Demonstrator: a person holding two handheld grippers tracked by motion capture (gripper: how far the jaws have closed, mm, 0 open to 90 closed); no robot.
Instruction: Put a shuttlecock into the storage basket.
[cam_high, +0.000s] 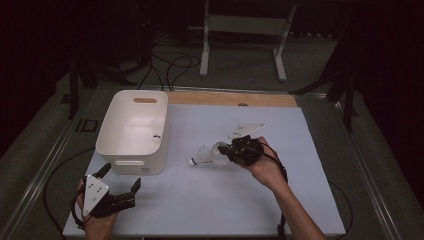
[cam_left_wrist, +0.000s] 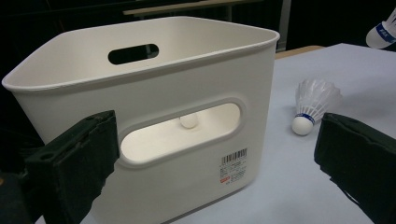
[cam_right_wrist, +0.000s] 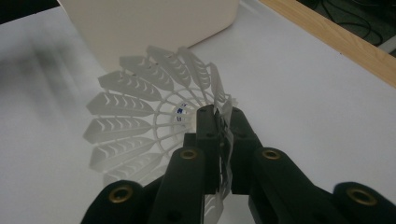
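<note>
White table top (cam_high: 300, 200) spanning the middle of the high view, wooden strip (cam_high: 230, 98) along its far edge at 12 o'clock.

White bin (cam_high: 116, 137), open-topped, at 9 to 10 o'clock of the table; slot handles in the near and far walls. Through the near slot in the left gripper view (cam_left_wrist: 154, 70), a small white cork tip visible inside, probably a shuttlecock already dropped in. Placed within easy reach of both hands, presumably as the collecting container.

Left gripper (cam_high: 120, 184) at 7 o'clock, just in front of the bin's near wall; jaws spread wide, nothing between them, seen as two black pads either side of the bin in its own view. Judged to be waiting, or ready to steady the bin.

Right gripper (cam_high: 226, 151) near table centre, slightly toward 3 o'clock, held in a hand (cam_high: 267, 167) that enters from 5 o'clock. Jaws pressed together, pinching the rim of the skirt of a white shuttlecock (cam_right_wrist: 154, 112); thin skirt wall clamped between the pads in the right gripper view. Grip at the rim rather than the cork, likely because the flared skirt offers the only thin edge for flat pads.

Shuttlecock (cam_high: 202, 156) just right of the bin, between bin and right gripper. Whether lifted or resting on the table, cannot tell. Long axis roughly level; cork (cam_high: 192, 161) pointing toward 8 o'clock, open skirt toward the gripper. Same shuttlecock in the left gripper view (cam_left_wrist: 313, 105), cork lowest.

Judged step: carrying the shuttlecock toward the bin, cork leading.
</note>
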